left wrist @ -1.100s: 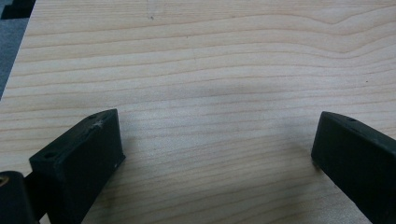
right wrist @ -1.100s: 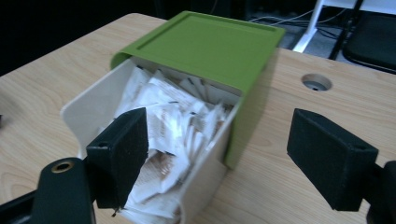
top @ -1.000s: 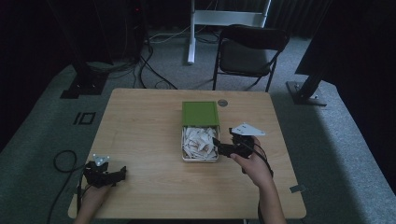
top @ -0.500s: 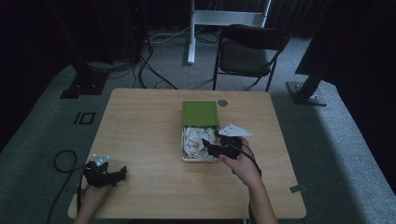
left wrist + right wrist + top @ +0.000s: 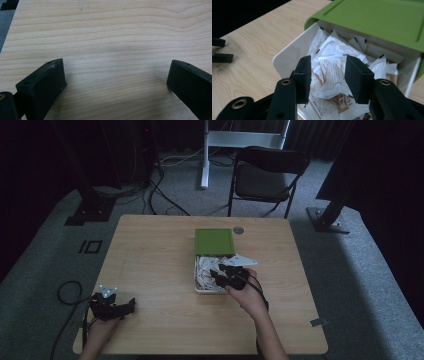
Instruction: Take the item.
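Observation:
A box with a green lid (image 5: 214, 241) stands mid-table, its white tray (image 5: 196, 276) pulled out toward me and heaped with several white paper packets (image 5: 204, 267). My right gripper (image 5: 216, 273) reaches into the tray from the right. In the right gripper view its jaws (image 5: 328, 65) have just been closing around one white packet (image 5: 332, 75) under the green lid (image 5: 382, 22), and I see no firm pinch. My left gripper (image 5: 131, 303) rests at the table's near left corner, and in its own view the gripper (image 5: 115, 72) stands open over bare wood.
A small round disc (image 5: 238, 229) lies on the table behind the box. A dark folding chair (image 5: 270, 170) stands beyond the far edge. A cable (image 5: 67, 292) loops on the floor at the left. The wooden tabletop (image 5: 150, 260) is bare left of the box.
My right gripper has moved left from beside the box to over the open tray, and its jaws have narrowed. The left gripper has stayed put.

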`<move>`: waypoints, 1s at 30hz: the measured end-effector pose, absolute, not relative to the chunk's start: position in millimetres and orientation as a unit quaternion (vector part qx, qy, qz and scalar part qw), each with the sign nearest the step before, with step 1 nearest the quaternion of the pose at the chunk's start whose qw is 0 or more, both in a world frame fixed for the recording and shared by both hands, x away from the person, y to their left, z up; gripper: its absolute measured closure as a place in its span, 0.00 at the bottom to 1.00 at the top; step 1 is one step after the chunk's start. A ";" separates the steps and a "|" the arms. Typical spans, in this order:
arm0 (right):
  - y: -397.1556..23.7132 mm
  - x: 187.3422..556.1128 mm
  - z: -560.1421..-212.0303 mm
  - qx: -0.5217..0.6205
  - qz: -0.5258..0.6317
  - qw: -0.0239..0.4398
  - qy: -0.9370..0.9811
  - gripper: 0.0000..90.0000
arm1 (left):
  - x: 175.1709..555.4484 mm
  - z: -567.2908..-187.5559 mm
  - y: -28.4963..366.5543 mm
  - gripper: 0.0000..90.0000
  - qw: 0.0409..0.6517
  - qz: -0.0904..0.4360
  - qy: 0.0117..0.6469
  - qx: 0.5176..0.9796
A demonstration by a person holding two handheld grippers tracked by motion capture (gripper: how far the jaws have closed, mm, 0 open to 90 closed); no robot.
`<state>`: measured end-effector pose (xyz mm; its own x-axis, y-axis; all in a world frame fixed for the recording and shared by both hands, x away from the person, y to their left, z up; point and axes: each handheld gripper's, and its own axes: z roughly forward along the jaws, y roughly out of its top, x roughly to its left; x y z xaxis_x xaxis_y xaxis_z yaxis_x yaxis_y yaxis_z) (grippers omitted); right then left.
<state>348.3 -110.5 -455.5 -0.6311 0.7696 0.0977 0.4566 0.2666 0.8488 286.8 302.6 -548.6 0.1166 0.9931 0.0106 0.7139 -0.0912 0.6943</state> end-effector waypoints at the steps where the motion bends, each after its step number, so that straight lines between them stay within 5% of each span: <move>1: -109.9 349.6 -457.2 0.397 0.458 0.168 0.778 0.63 | 286.8 -548.6 302.6 0.03 0.276 0.252 0.615 0.694; 16: -103.4 356.7 -470.3 0.414 0.428 0.185 0.782 0.61 | 286.8 -548.6 302.6 0.03 0.277 0.253 0.615 0.694; 30: -99.8 365.3 -476.4 0.424 0.424 0.174 0.781 0.81 | 286.8 -548.6 302.7 0.03 0.276 0.253 0.614 0.694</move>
<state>365.3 -99.8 -476.4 -0.5798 0.8099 0.0884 0.5150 0.2802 0.8101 286.8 302.7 -548.6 0.1174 0.9930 0.0111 0.7138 -0.0921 0.6942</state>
